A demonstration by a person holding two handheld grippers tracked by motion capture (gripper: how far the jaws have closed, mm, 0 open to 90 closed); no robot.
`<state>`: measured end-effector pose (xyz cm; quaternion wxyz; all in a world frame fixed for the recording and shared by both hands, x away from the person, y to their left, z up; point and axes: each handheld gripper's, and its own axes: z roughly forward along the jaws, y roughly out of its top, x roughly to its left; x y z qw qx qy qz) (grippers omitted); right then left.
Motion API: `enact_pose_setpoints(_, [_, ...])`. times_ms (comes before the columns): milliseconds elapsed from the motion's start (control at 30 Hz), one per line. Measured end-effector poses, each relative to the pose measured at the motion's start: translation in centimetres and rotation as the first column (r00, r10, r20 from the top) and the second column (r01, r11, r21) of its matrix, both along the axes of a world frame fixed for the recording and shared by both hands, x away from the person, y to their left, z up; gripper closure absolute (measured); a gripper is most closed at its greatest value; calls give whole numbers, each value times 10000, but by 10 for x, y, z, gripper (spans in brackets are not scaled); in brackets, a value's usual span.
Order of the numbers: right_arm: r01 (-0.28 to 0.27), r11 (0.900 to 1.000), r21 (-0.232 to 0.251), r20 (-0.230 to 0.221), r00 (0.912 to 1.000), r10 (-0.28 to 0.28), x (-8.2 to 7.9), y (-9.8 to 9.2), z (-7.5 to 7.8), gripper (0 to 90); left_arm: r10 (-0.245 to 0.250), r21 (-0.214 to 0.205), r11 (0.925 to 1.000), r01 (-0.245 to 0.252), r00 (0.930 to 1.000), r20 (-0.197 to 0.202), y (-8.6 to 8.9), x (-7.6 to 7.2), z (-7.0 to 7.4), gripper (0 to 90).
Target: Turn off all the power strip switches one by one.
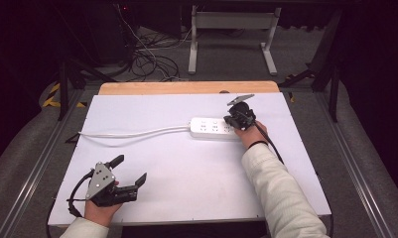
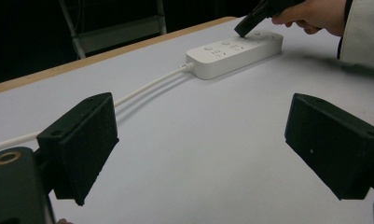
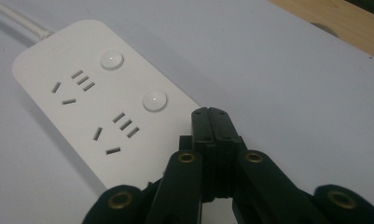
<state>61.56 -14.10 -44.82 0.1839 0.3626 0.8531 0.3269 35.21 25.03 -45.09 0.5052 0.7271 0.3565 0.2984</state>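
A white power strip [image 1: 212,128] lies on the white table, its white cable [image 1: 132,133] running off to the left edge. My right gripper [image 1: 234,119] is shut with nothing between its jaws, and its closed tip rests over the strip's near end. In the right gripper view the closed tip [image 3: 213,116] sits on the power strip [image 3: 96,107] just beyond two round buttons [image 3: 155,101]. My left gripper [image 1: 129,171] stands open near the table's front left corner, empty. From the left gripper view the power strip [image 2: 233,52] lies far off beyond the two wide jaws.
The white tabletop [image 1: 186,168] has a wooden strip [image 1: 186,88] along its far edge. Behind it are a table frame [image 1: 231,39] and loose cables [image 1: 147,62] on the floor. A person's sleeve [image 1: 281,193] comes in from the bottom right.
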Motion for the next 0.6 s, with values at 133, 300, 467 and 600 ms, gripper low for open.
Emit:
enact_pose_setpoints(133, [38, 10000, 29, -53, 10000, -38, 0, 0, -1, 900, -3, 13, 10000, 3, 10000, -4, 0, 0, 0, 99])
enact_pose_setpoints(300, [111, 9999, 117, -122, 9999, -109, 0, 0, -3, 900, -3, 12, 10000, 3, 10000, -7, 0, 0, 0, 98])
enact_pose_setpoints(467, [223, 9993, 288, -278, 9994, -215, 1, -1, -3, 900, -7, 10, 10000, 7, 10000, -24, 0, 0, 0, 97])
enact_pose_setpoints(600, [309, 9994, 156, -188, 9994, -306, 0, 1, -3, 900, -25, 35, 10000, 25, 10000, 13, 0, 0, 0, 97])
